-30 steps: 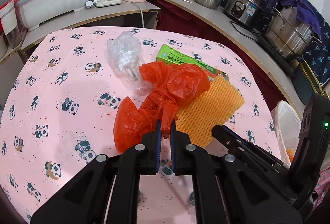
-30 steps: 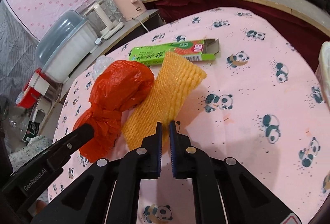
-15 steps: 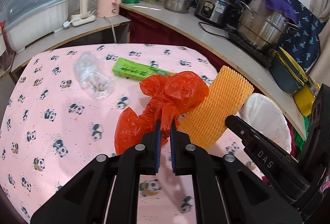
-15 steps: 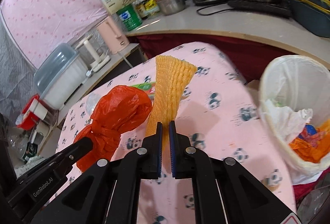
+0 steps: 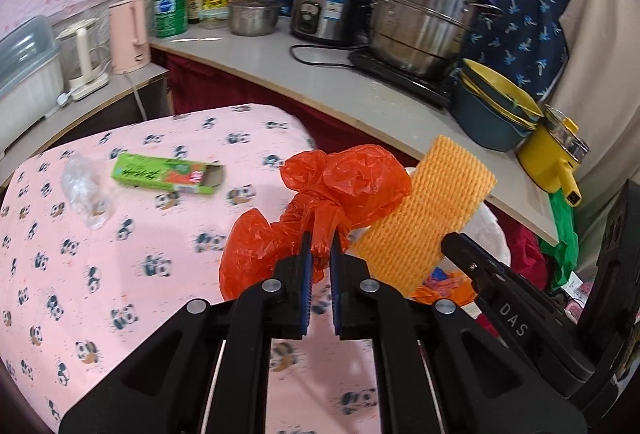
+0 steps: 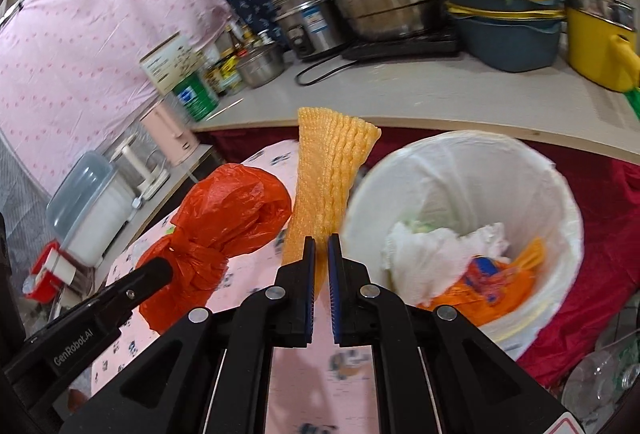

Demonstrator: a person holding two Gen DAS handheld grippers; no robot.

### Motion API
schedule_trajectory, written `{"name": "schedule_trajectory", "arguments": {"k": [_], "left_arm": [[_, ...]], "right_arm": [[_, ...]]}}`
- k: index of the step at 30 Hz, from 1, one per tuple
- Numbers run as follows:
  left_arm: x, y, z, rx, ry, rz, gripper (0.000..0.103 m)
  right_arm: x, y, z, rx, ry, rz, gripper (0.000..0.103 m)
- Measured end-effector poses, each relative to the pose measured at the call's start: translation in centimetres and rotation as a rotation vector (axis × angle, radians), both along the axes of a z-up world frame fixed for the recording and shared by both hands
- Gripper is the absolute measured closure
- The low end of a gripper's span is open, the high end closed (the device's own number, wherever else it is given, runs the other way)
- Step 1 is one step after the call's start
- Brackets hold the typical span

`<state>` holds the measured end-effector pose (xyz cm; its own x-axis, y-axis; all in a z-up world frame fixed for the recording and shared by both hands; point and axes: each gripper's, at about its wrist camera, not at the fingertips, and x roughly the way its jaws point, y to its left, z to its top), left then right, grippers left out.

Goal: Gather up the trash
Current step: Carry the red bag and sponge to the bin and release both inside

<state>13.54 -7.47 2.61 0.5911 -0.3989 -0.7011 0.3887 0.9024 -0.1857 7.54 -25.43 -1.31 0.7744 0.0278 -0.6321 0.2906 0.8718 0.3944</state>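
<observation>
Since 1.0 s ago both loads have left the pink panda-print worktop [image 5: 120,234] and travelled toward the bin.

Left wrist view: left tool [image 5: 320,254] clamped narrow on the crumpled red plastic bag [image 5: 344,186], held aloft. Green cardboard box [image 5: 168,178] and clear plastic wrap [image 5: 86,194] remain on the worktop.

Right wrist view: right tool [image 6: 321,258] pinches the orange foam fruit net [image 6: 332,170], upright, just beside the white-lined trash bin [image 6: 560,218]. Step: transport. Next, probably: carry over the rim, release.
</observation>
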Motion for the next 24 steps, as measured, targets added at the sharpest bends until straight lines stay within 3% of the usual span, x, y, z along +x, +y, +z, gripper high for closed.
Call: {"name": "schedule_trajectory", "arguments": {"k": [10,17,24], "left_arm": [[0.0,-7.4,-0.6,0.018,0.019,-0.114,0.096],[0.2,-10.7,-1.4,0.027,0.031,-0.143,0.091],[0.6,-10.6,-1.9,0.044,0.026,-0.122,0.071]], "right_arm": [[-4.0,-8.2,-0.9,0.026,0.006,-0.164,0.096],[-4.5,-10.0,-1.8,0.037,0.021,-0.198,0.096],[-3.4,-9.6,-2.4,0.034,0.035,-0.177,0.096]]}}
